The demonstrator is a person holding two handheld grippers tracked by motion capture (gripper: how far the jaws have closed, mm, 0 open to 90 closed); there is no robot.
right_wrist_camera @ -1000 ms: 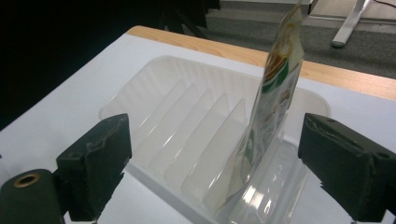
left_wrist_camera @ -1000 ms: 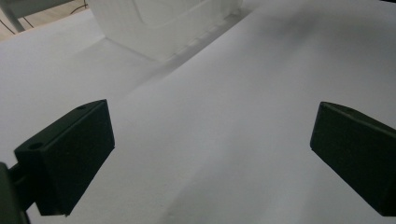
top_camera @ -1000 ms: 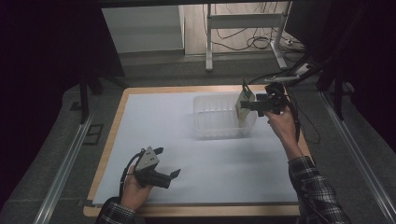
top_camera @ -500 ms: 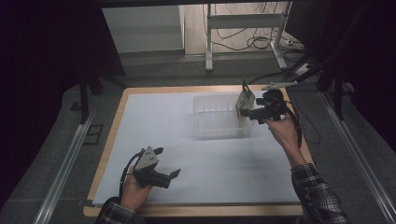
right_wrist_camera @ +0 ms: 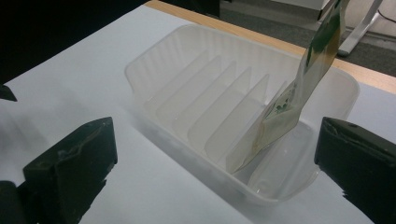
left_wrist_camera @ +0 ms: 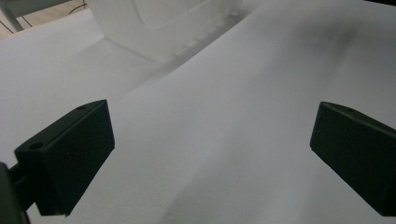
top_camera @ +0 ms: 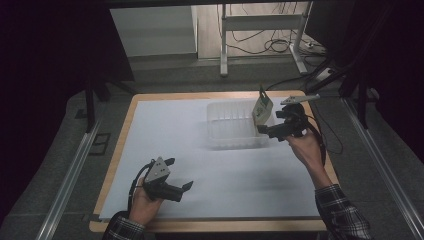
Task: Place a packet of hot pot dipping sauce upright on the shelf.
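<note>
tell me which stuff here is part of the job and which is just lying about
Part of the job: packet leaning in the clear slotted tray; open right gripper, its jaws just opening.
Just about: idle left gripper; cables on the floor.

Green print on packet (right_wrist_camera: 322,51) too blurred to read.

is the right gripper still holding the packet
No, the right gripper has its jaws wide apart, just opened, and the packet leans by itself in the tray.
</note>
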